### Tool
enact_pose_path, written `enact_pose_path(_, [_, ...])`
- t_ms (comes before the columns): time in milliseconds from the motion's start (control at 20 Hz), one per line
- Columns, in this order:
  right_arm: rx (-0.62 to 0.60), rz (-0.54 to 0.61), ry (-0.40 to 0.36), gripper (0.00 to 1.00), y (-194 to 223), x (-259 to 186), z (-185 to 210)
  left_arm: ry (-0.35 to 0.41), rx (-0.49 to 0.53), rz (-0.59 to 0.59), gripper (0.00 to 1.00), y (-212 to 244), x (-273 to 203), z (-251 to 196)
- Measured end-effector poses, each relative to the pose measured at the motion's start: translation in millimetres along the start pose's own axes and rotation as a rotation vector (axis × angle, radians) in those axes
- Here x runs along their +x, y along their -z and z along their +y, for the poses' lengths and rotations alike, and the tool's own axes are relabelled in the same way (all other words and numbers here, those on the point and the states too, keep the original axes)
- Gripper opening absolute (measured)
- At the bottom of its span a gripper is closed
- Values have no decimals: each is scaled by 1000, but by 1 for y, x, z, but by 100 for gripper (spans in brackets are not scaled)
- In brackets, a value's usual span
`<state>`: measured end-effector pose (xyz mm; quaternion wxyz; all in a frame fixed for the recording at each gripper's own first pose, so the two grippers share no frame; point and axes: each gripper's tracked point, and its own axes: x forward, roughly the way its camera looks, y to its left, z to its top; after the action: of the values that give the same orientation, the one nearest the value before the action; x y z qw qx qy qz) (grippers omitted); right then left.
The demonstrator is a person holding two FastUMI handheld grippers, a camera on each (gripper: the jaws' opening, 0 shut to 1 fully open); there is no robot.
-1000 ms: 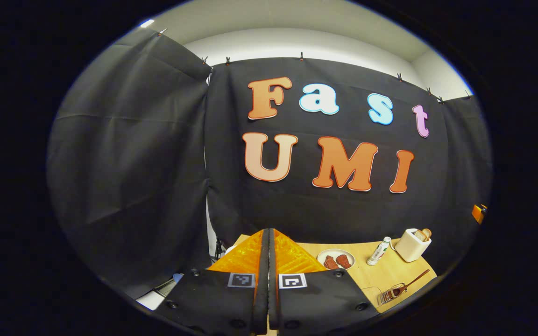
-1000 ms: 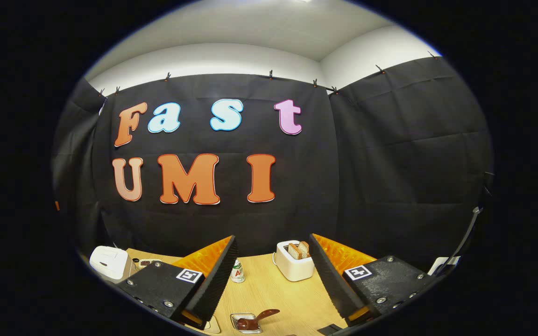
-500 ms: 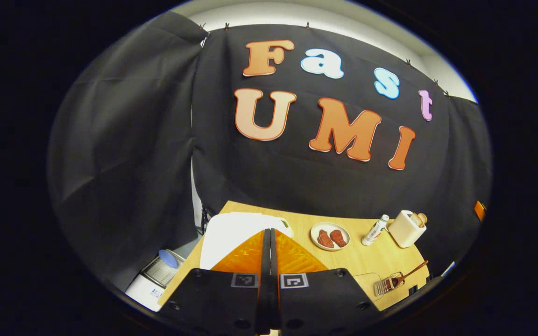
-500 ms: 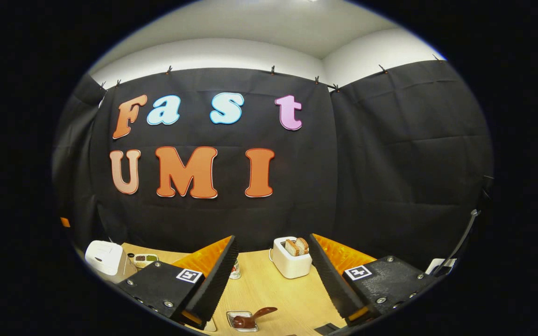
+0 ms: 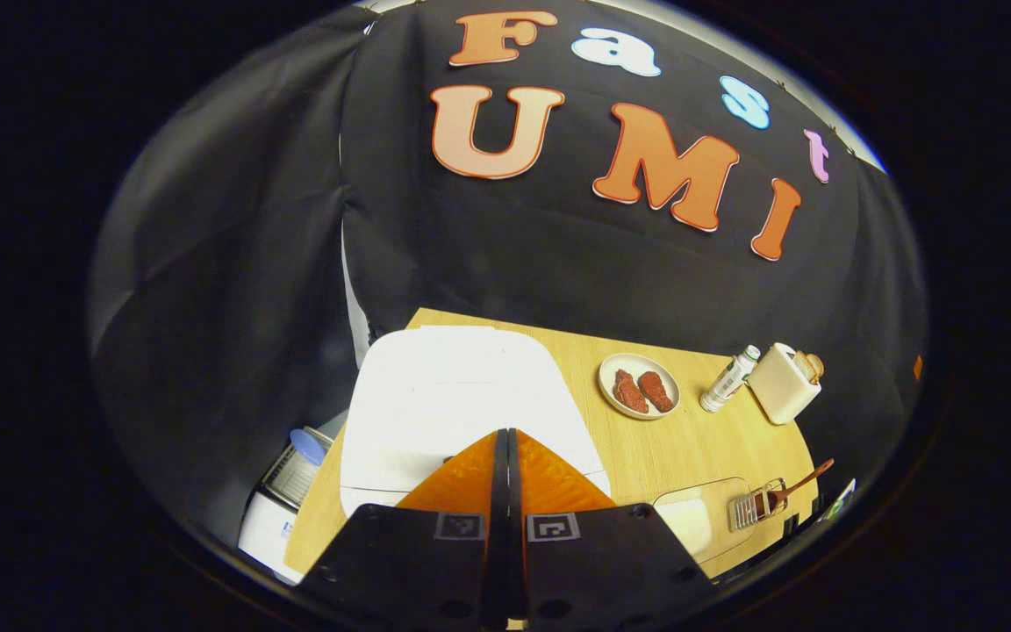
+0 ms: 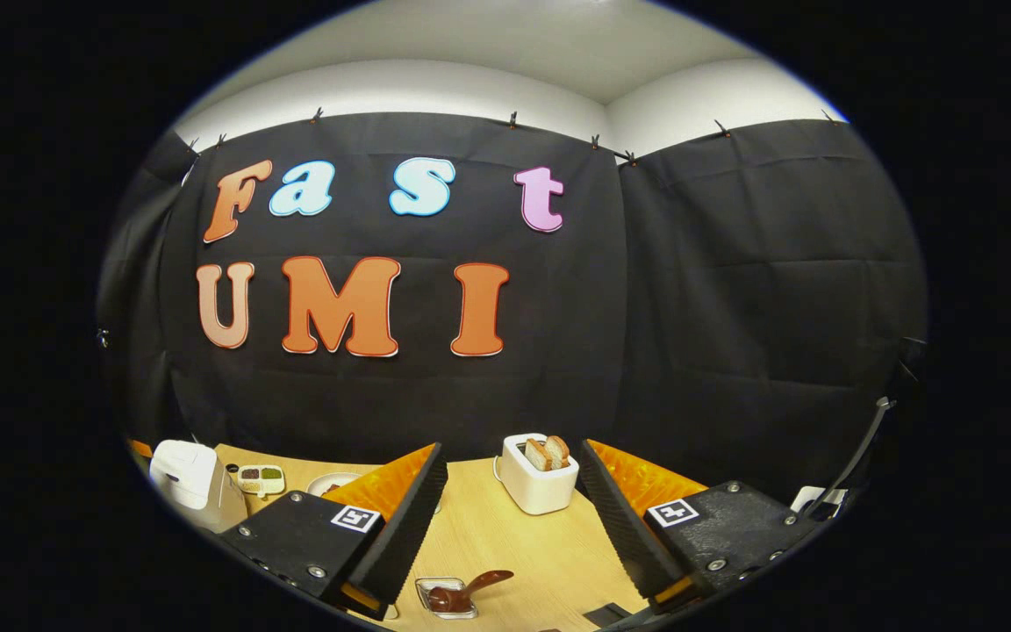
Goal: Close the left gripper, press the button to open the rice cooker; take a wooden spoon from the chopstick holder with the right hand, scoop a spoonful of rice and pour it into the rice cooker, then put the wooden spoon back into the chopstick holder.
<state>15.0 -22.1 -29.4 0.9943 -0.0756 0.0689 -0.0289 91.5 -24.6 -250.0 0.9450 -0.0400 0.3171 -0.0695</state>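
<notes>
The pale wooden desk (image 5: 699,448) is seen across the lower half of the left gripper view, and on it, at about 9 o'clock from the desk's middle, the large white rounded rice cooker (image 5: 453,395) is stood with its lid down. The cooker is also seen small at 8 o'clock in the right gripper view (image 6: 190,478). Its button cannot be made out; a dark mark at the lid's near edge, just above the fingertips, may be it.

The left tool (image 5: 506,434) is held with its two fingers pressed flat together and nothing between them, poised over the near edge of the lid; whether it touches cannot be told. The step in hand is judged to be the press. It is best done with the closed tip brought straight down onto the button, squarely and without sliding, and lifted away promptly so that the lid is given room to swing up.

The right tool (image 6: 514,491) is held spread wide and empty, above the desk. The white toaster with bread slices (image 6: 536,474) is seen between its fingers, farther off.

At 4 o'clock in the left gripper view, a small clear container (image 5: 756,509) is seen with the brown wooden spoon (image 5: 799,487) leaning out of it; this is taken to be the chopstick holder. Beside it a clear dish with pale contents (image 5: 690,518), possibly the rice, is set.
</notes>
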Motion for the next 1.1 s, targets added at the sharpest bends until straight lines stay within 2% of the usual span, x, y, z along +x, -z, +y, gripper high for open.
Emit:
enact_pose_path(350, [1,36,17,95,12,-3,-1,9,-20,91,4,21,42,12])
enact_pose_path(550, [-14,40,28,95,13,-1,-3,11,-13,116,4,30,52,11])
enact_pose_path(700, [12,44,21,95,12,1,-1,5,-46,120,4,30,56,11])
enact_pose_path(900, [10,53,8,95,19,4,3,-16,-24,166,4,45,56,12])
enact_pose_path(1100, [24,43,-14,95,17,7,6,-19,-33,127,5,40,57,10])
